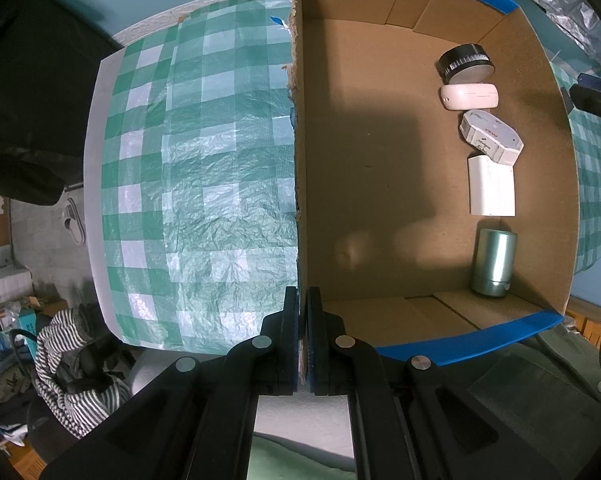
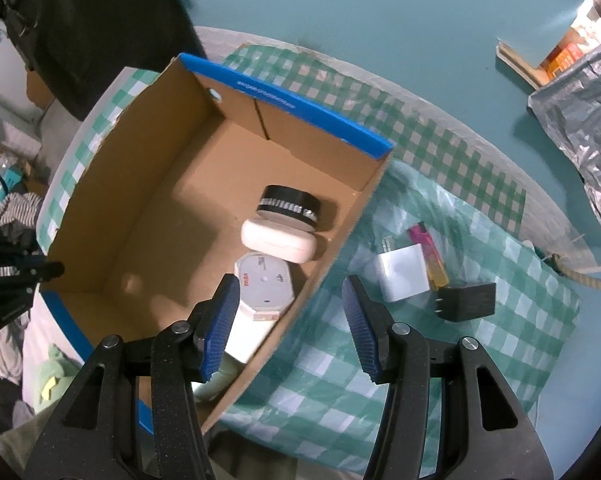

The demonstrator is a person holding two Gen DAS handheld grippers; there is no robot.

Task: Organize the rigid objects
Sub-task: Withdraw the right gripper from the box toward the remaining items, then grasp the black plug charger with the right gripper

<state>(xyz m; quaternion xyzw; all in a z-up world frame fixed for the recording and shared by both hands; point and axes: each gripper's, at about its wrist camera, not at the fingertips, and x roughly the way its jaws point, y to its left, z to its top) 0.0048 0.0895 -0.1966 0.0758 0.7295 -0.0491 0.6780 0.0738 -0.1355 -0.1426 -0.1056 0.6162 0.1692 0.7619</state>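
Right wrist view: right gripper [image 2: 290, 320] was open and empty above the box [image 2: 288, 128] wall. White charger [image 2: 400, 278] lay outside on the cloth [image 2: 500, 360]; judged light, stiff, smooth; grip flat sides. Left gripper [image 1: 303, 336] pinched the box wall.

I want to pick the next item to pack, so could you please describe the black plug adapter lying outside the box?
The black plug adapter is a small matte block, apparently plastic, with two metal prongs at its left end. It lies on its side on the green checked cloth, outside the cardboard box, close to a pink-and-yellow bar.
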